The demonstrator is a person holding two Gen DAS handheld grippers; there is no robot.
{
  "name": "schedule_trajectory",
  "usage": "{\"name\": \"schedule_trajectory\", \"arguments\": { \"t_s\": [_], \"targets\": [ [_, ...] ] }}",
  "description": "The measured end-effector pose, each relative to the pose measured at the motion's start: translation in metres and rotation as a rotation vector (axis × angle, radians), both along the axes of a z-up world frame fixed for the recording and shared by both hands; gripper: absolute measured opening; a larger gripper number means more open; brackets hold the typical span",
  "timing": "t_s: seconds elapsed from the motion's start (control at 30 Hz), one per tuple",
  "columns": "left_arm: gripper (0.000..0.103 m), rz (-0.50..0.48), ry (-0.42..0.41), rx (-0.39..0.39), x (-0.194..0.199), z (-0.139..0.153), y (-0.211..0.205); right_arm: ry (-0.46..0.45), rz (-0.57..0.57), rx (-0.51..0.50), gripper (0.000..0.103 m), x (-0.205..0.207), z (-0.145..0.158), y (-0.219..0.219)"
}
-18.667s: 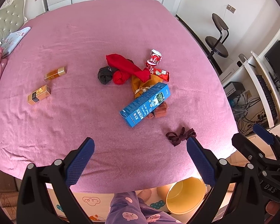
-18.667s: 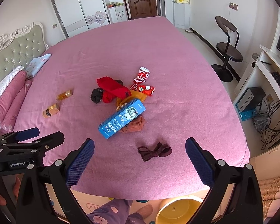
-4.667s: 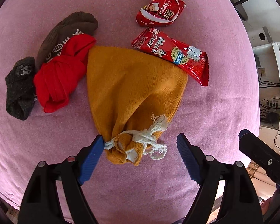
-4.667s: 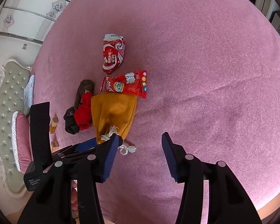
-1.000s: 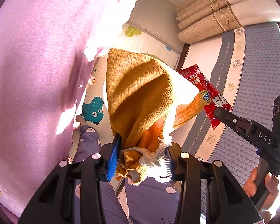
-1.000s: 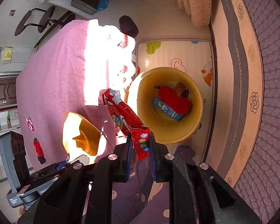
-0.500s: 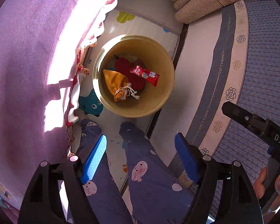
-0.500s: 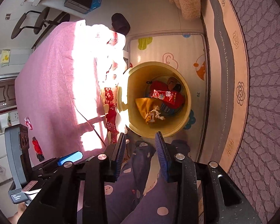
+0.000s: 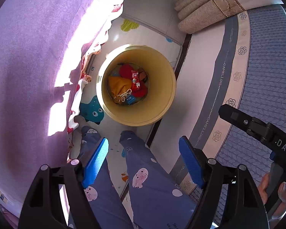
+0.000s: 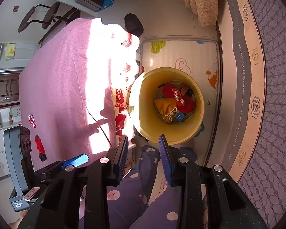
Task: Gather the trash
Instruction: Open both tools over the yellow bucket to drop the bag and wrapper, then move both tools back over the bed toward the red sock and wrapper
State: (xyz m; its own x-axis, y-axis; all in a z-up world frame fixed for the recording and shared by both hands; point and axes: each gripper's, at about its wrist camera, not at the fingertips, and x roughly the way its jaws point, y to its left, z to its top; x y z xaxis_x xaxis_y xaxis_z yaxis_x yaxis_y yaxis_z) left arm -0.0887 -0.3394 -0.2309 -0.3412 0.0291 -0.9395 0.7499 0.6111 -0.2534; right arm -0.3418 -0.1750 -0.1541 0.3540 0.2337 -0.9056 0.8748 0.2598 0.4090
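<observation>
A yellow bin [image 9: 162,87] [image 10: 146,103] stands on the floor beside the bed. Inside lie a mustard drawstring bag [image 9: 119,85] [image 10: 165,104], a red candy wrapper [image 9: 135,79] [image 10: 179,97], a red cloth [image 9: 124,69] [image 10: 167,90] and a blue carton [image 9: 130,100] [image 10: 179,116]. My left gripper [image 9: 143,147] hangs open above and short of the bin, nothing between its blue pads. My right gripper [image 10: 143,141] is open by a narrow gap, also empty, near the bin's rim. On the bed remain a red wrapper [image 10: 32,121], a red sock [image 10: 40,146] and a dark sock [image 10: 42,156].
The pink bedcover [image 9: 28,57] [image 10: 63,72] hangs down left of the bin. A person's legs in purple pyjamas [image 9: 143,175] [image 10: 135,194] stand below both grippers. A cartoon play mat [image 10: 181,55], a patterned rug [image 9: 267,66], curtains [image 9: 204,5] and a chair [image 10: 45,17] surround the spot.
A second ago the left gripper held the mustard bag and the right held the candy wrapper. Both let go; the two things now lie in the bin.
</observation>
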Motion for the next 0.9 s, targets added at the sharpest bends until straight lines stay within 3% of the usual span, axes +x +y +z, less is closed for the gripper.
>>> {"name": "schedule_trajectory", "arguments": {
  "t_s": [0.3, 0.9],
  "targets": [
    [0.076, 0.075, -0.031, -0.056, 0.031, 0.018, 0.020, -0.021, 0.090, -0.026, 0.033, 0.047, 0.019, 0.009],
    [0.078, 0.323, -0.173, -0.140, 0.163, 0.072, 0.133, -0.117, 0.404, -0.069, 0.034, 0.246, 0.060, 0.075]
  ]
}}
